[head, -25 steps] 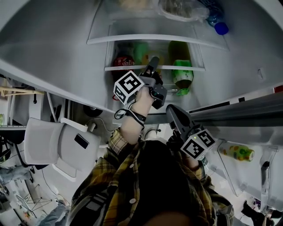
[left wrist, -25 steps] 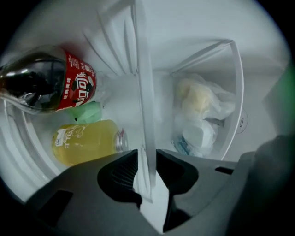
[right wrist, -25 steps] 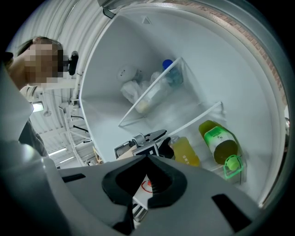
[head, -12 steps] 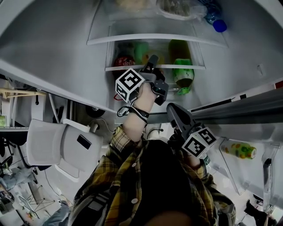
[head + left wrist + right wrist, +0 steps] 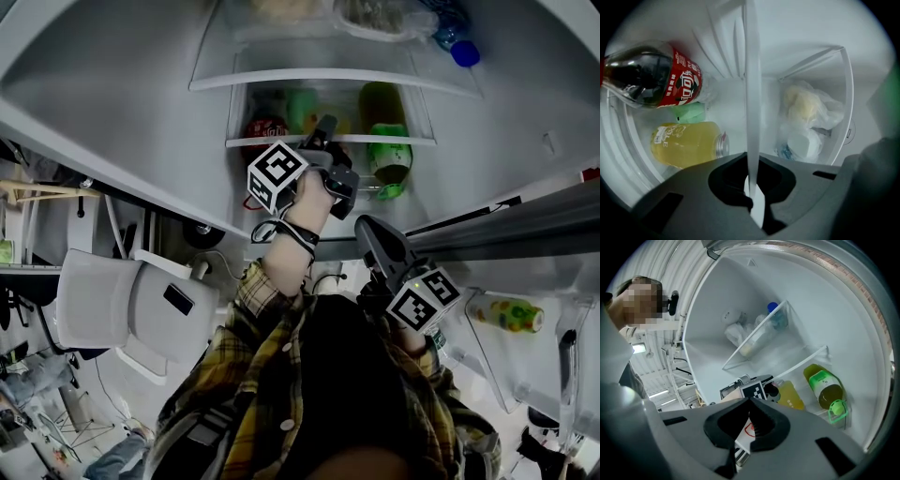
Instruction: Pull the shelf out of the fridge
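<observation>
The fridge's lower glass shelf [image 5: 394, 142] has a white front edge [image 5: 751, 93]. My left gripper [image 5: 325, 128] reaches level to that edge. In the left gripper view the edge runs upright straight through the left gripper [image 5: 752, 197]; its jaws have just been closing and now pinch the edge. My right gripper [image 5: 366, 230] hangs back below the fridge opening, apart from the shelf. In the right gripper view the right gripper [image 5: 752, 420] is shut and holds nothing.
On the held shelf lie a cola bottle [image 5: 651, 82], a yellow juice bottle [image 5: 686, 143] and a green-capped bottle [image 5: 386, 159]. The upper shelf [image 5: 328, 80] carries plastic bags and a blue-capped bottle [image 5: 466, 52]. The open door [image 5: 525, 234] is at the right, a white chair [image 5: 122, 309] at the left.
The left gripper's jaws have closed onto the shelf's front edge. Both hands have stayed where they were.
</observation>
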Available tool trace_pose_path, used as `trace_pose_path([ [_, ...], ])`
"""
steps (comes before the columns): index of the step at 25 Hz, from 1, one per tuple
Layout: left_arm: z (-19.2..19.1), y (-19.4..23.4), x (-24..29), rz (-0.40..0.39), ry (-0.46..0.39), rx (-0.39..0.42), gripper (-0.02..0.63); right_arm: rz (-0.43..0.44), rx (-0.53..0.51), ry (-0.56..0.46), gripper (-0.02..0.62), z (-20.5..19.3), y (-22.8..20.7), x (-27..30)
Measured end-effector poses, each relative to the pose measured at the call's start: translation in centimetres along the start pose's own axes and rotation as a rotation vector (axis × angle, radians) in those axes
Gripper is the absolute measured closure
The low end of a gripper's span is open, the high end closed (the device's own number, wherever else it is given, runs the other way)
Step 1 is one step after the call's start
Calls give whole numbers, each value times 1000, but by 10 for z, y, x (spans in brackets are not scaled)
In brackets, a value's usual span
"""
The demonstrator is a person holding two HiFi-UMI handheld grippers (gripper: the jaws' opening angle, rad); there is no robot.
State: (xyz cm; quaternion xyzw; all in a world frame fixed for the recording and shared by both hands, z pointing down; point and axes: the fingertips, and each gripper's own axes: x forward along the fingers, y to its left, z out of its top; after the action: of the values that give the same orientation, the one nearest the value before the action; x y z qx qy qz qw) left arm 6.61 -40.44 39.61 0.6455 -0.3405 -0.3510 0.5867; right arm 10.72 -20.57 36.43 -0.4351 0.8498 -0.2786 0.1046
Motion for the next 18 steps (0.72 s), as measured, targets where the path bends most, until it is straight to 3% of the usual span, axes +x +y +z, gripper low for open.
trace_pose_path([
  [18,-15,0,-27,-20,1,-6,594,5,5,-5,577,-1,0,-18],
])
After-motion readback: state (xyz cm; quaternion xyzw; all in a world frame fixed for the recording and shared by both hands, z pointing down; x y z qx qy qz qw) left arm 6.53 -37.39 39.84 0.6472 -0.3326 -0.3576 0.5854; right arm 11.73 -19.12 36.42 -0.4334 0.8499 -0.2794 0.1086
